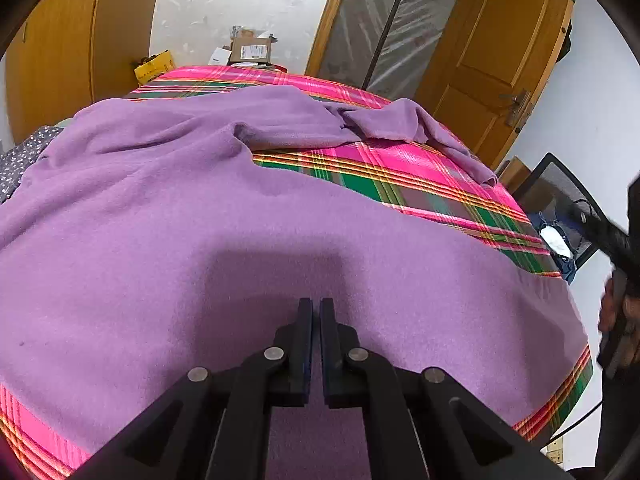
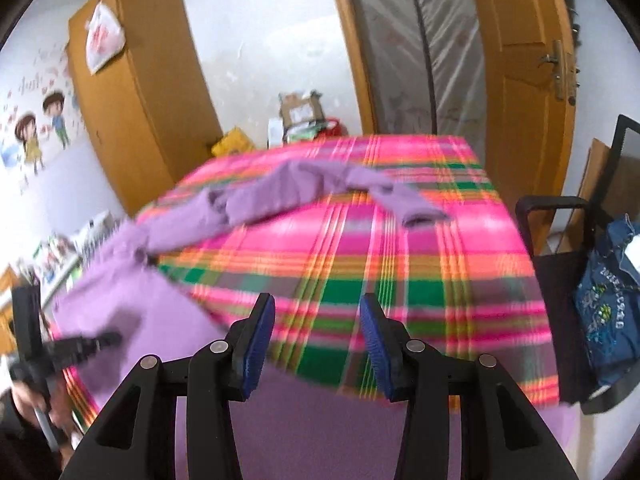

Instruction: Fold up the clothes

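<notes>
Folding hasn't really started on this one, as far as I can judge: the purple fleece top (image 1: pixel 168 240) is lying mostly flat across the bed, body toward the near edge, with one sleeve (image 1: pixel 420 128) flung out and bunched up over the pink and green plaid bedspread (image 1: pixel 400 176). From the right wrist view the sleeve (image 2: pixel 320 188) runs across the far half of the bed, and everything's a bit motion-blurred there.

Left gripper (image 1: pixel 316 304) sits low over the body of the top, fingers nearly pressed together with just a sliver between them. I don't see any fabric pinched in there, so it looks empty. Right gripper (image 2: pixel 316 312) is spread wide with nothing in it, hovering at the near edge over the plaid.

If it were me, I'd sort that crumpled sleeve first: grab it near the cuff, pull it straight, then lay it across the body. Fleece is grabby and thick, so pinch one layer only, or you'll drag the whole thing.

Beyond the bed there's a wooden wardrobe (image 2: pixel 136 92), a cardboard box (image 1: pixel 252 50), and a chair with denim clothing (image 2: pixel 608 300) on it.
</notes>
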Tool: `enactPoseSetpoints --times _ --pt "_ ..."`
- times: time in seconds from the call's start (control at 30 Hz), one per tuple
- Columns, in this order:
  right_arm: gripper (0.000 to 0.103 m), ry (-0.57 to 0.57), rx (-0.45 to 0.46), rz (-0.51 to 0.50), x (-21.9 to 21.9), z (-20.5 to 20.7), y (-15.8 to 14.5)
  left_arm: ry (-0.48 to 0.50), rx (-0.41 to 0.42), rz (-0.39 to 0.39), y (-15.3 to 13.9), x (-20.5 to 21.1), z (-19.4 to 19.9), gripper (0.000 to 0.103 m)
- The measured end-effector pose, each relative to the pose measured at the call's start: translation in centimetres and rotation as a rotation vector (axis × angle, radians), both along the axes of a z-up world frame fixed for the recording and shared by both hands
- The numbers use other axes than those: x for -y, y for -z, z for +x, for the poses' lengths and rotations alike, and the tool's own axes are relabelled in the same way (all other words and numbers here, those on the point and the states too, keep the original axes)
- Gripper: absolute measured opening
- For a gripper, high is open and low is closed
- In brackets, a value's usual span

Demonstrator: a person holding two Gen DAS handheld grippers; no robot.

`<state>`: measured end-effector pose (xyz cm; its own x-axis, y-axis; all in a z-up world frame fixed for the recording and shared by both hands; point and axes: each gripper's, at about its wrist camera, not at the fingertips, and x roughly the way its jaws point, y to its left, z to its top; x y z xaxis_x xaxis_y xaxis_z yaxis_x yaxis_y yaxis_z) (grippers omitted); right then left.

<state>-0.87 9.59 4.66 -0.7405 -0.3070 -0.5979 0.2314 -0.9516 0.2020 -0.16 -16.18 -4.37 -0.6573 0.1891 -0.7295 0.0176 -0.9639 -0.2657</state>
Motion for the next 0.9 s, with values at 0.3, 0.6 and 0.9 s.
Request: enactPoseSetpoints --times 0.3,0.6,0.9 --pt "0.047 0.058 0.066 0.019 -1.6 -9.1 0.3 -0.022 -0.002 0.013 0.0 1.0 -1.0 0.003" --pt "0.047 0.243 0.329 -0.380 -8.6 -17.5 5.3 -0.014 -0.003 0.029 0.2 1.3 -1.6 0.003" --pt "0.041 0.277 0.391 -0.525 -9.6 -20.5 7.6 -0.003 -0.005 0.052 0.3 1.7 -2.4 0.003"
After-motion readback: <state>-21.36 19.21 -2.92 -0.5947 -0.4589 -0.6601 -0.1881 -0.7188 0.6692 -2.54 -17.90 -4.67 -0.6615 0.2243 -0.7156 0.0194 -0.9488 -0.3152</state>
